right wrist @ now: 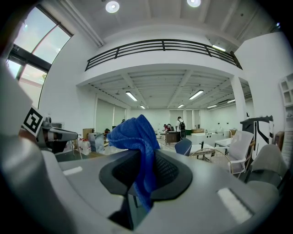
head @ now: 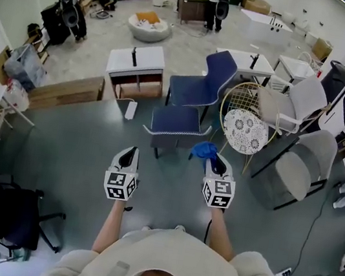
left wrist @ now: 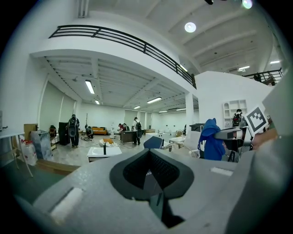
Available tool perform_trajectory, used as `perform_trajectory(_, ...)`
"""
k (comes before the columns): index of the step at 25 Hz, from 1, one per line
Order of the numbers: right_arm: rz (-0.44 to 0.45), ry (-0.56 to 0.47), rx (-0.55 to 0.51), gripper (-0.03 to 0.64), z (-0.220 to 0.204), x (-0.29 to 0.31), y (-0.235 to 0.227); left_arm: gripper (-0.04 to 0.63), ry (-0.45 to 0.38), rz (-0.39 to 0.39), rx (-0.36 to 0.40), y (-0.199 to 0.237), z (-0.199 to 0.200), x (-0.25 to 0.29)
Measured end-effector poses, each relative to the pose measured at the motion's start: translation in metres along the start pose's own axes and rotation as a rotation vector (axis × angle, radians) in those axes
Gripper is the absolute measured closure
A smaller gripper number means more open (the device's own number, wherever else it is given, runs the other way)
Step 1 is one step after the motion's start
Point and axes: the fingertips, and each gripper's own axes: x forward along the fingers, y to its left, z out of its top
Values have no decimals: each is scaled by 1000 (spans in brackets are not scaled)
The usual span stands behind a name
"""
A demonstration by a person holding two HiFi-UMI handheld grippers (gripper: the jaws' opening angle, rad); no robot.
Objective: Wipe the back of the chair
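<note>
The blue chair, its curved back tilting rearward, is standing on the grey floor ahead of the person. The blue cloth is hanging bunched from the right gripper, whose fingers are clamping it, short of the chair. The left gripper is keeping its fingers pressed together on nothing. Both marker cubes are showing black-and-white squares.

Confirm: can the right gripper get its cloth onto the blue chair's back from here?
Probably not yet. The right gripper, shut on the blue cloth, hangs short of the blue chair, with the blue stool between them. Nothing else seems to block it; moving closer should do.
</note>
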Motion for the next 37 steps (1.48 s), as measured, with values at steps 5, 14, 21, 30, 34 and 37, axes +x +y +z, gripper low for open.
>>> perform_trajectory(5, 2, 0, 2, 545, 0, -3, 6, 592, -10, -5, -5, 1, 5, -1)
perform_trajectory(14, 2, 15, 11, 546, -7, -8, 9, 592, -12, -12, -10, -3, 5, -4)
perform_trajectory(21, 3, 24, 5, 546, -9, -11, 11, 592, -15, -18, -13, -4, 6, -6)
perform_trajectory(30, 9, 26, 8, 546, -7, -11, 13, 592, -9, -20, -16, -6, 3, -8)
perform_trajectory(34, 11, 30, 8, 546, -6, -9, 12, 592, -11, -23, -17, -7, 5, -5)
perform_trajectory(37, 13, 30, 8, 546, -8, -5, 11, 592, -21, -25, -11, -7, 8, -3)
